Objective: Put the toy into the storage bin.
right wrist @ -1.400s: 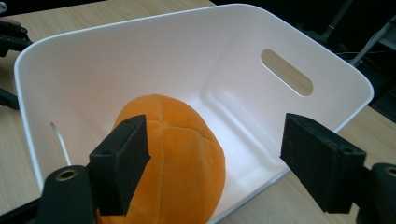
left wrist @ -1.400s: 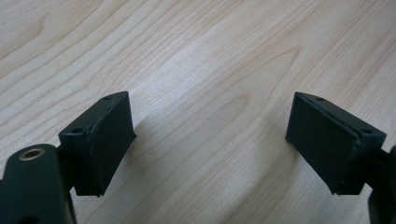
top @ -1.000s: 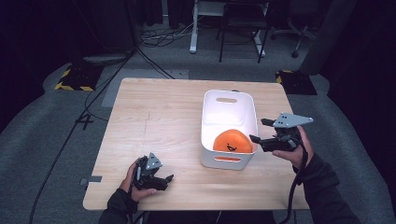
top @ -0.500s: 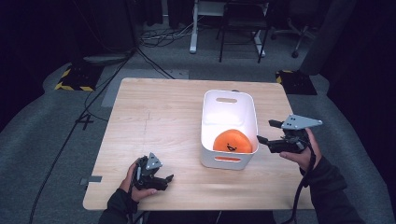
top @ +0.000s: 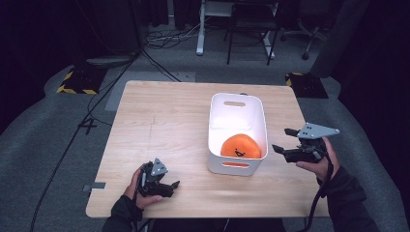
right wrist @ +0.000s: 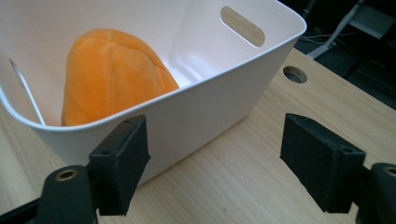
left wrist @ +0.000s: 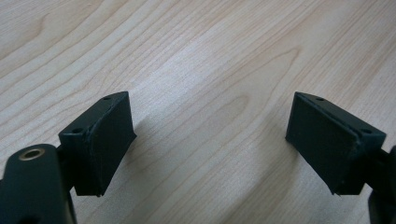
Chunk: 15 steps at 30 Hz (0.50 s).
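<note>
Right hand-held gripper, jaws wide and empty, has the orange plush at its 9 o'clock inside the bin, far nearer than the left hand-held gripper, also wide, on the surface.

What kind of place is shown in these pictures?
Probably a lab or studio for recording: a lone wooden table on grey carpet, dark curtains around, cables on the floor, and hazard-striped plates nearby.

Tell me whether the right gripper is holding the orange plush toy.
No, the right gripper is open beside the white bin, and the orange plush toy lies inside it.
</note>
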Available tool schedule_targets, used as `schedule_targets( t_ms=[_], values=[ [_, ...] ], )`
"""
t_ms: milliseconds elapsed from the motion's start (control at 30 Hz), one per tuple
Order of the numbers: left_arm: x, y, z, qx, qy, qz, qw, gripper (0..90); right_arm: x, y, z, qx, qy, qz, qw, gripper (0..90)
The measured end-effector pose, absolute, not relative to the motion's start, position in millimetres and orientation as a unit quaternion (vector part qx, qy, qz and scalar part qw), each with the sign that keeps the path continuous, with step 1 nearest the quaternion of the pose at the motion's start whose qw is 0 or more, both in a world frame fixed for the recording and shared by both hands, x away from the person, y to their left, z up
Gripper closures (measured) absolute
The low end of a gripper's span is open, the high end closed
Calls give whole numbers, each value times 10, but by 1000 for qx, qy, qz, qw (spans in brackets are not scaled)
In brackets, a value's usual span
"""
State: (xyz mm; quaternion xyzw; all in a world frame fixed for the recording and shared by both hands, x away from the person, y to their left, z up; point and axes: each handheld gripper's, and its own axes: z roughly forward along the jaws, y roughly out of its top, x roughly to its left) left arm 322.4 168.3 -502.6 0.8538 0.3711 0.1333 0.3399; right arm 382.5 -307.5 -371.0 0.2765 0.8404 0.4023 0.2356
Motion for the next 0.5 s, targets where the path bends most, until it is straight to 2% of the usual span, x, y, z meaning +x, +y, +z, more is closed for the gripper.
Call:
schedule_targets(
  t_ms=[500],
  values=[
    [3224,1684,-5026,854,371,133,340,151,3814,-3155,-3925,280,853,379,225,238]
  ],
)
